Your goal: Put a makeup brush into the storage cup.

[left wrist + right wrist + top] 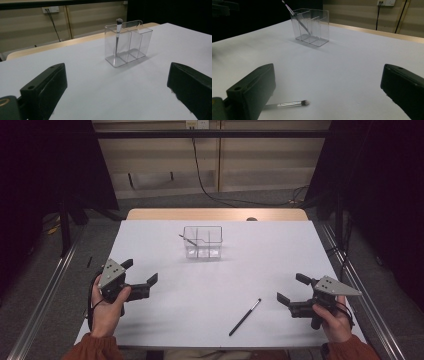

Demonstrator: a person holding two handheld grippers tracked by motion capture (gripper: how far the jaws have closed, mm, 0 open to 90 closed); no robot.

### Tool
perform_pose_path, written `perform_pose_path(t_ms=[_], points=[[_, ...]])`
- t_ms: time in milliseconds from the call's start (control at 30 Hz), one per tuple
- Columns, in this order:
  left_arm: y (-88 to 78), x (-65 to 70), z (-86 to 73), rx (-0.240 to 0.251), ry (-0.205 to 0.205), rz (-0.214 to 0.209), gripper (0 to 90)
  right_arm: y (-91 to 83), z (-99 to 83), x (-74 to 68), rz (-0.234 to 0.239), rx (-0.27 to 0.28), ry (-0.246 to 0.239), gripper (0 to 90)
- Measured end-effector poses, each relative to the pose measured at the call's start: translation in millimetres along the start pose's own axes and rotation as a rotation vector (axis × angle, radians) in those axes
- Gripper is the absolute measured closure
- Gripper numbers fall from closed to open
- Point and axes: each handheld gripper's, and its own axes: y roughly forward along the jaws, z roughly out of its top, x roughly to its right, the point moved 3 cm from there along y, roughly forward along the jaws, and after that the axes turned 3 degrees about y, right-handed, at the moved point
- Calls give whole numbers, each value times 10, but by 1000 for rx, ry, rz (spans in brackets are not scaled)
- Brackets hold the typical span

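Left tongs (141, 271): held in the person's left hand (107, 307) at the near left of the counter (215, 285), jaws wide apart, nothing between them. Right tongs (291, 288): held in the right hand (334, 321) at the near right, jaws likewise wide apart and empty.

Surface: the counter carries a plain white top over a light wooden board whose far edge shows beyond the white. Metal rails run along both sides. The room behind is dim; a pale panelled wall stands at the back with a wall socket (50, 9) and a black cable (200, 175) hanging from it.

Loose makeup brush (245, 317): lies flat on the counter near the front edge, just left of the right tongs and apart from them. In the right gripper view its bristle end (305, 102) lies between the jaws, low down.

Clear organizer (202, 242): stands upright at the counter's far centre, well apart from both tongs. A second brush (117, 35) leans in one end compartment, bristles up.
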Motion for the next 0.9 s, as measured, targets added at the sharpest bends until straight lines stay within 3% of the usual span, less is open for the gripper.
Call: perform_pose_path(t_ms=[333,433,567,767,900], points=[[-126,29,-130,10,-12,-5,31,15,-6,14,-17,-7,7,0],[-194,26,-161,39,-13,26,36,12,-9,10,-17,-12,4,0],[-241,-2,-206,44,-28,38,34,7,-8,24,-19,-8,10,0],[-304,74,-235,56,-34,23,31,-10,-5,10,-12,-5,5,0],[-296,83,-268,36,-47,-11,42,-17,1,15,-11,3,5,0]])
